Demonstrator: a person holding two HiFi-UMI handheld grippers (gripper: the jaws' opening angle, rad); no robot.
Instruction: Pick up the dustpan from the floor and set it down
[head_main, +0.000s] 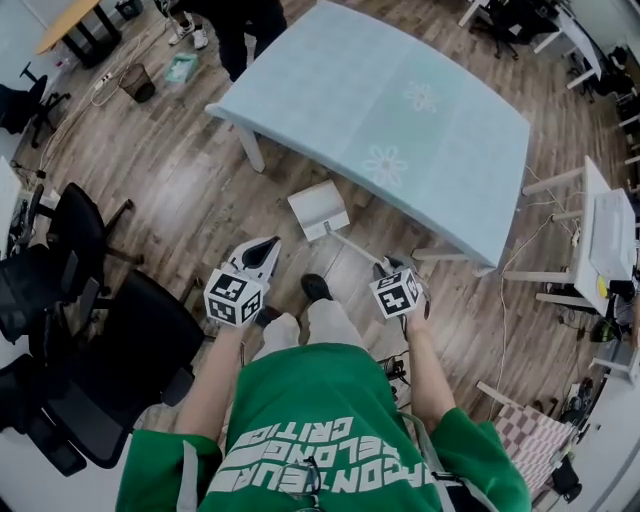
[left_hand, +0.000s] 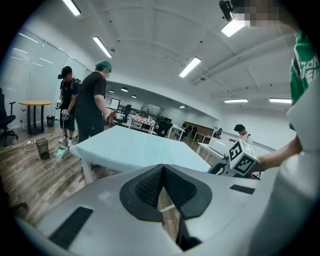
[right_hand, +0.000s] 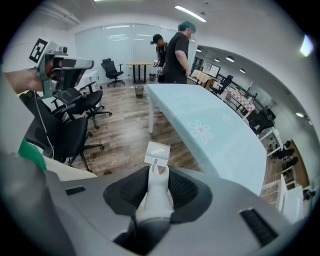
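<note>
- My right claw (right_hand: 159, 172) is about half closed, clamped on the dustpan (head_main: 318, 210) handle. The pan sits low by the floor, just beside the bench (head_main: 400, 130) edge; I cannot tell if it touches.
- My left claw (head_main: 262, 255) is closed on nothing.
- Risk: I grip the handle far from the pan, so it could swing, twist in my pads, or knock the bench.
- Chairs (head_main: 120, 350) crowd my left, and my shoe (head_main: 316, 287) is near the handle.

Table (head_main: 330, 70) ahead, chairs (head_main: 130, 340) left (floor (head_main: 190, 190) between open).
</note>
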